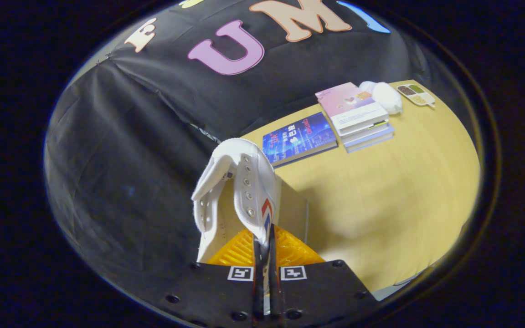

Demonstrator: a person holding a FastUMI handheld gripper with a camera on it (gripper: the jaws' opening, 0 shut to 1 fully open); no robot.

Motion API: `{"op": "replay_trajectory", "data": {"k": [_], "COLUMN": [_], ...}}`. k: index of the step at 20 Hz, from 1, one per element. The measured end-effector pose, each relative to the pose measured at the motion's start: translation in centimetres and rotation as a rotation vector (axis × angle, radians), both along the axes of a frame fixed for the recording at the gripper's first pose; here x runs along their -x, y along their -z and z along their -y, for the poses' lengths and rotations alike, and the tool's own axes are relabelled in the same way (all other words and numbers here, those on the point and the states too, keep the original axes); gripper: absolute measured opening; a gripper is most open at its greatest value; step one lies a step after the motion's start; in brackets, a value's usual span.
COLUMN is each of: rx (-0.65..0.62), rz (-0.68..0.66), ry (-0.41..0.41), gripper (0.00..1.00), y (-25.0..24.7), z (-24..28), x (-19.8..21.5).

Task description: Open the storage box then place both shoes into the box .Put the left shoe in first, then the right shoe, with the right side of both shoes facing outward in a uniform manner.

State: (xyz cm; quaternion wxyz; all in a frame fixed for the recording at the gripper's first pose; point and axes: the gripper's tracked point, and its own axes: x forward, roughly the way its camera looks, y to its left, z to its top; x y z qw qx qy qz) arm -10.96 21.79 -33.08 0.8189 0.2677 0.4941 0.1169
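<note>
A white canvas shoe (237, 182) with metal eyelets and a red-and-blue side stripe hangs upright just ahead of my fingers, lifted above the wooden table (394, 191). My gripper (265, 246) is shut on the shoe's upper edge, with both fingers pressed close together on the canvas. Below and behind the shoe I see a tan box-like surface (294, 205), partly hidden by the shoe; I cannot tell whether it is the storage box. The shoe's sole and toe are hidden.
A blue book (299, 139) lies flat on the table beyond the shoe. To its right is a stack of books (358, 116), then a white soft object (383, 96) and a small divided tray (416, 94). Black cloth wall stands behind.
</note>
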Motion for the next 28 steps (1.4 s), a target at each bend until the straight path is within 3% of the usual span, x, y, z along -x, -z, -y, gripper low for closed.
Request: {"op": "replay_trajectory", "data": {"k": [4, 10, 14, 18, 24, 28], "rx": [0.020, 0.102, 0.049, 0.041, 0.043, 0.129], "rz": [-0.041, -0.071, -0.054, -0.030, -0.007, 0.138], "ry": [0.002, 0.024, 0.036, 0.049, 0.064, 0.076], "gripper": [0.07, 0.08, 0.36, 0.31, 0.31, 0.31], "y": [1.9, 4.6, 4.1, 3.1, 2.4, -0.6], "z": [-3.0, -3.3, -4.6, -4.5, -3.2, 0.0], "x": [1.4, 2.5, 2.1, 1.2, 0.0, -2.6]}}
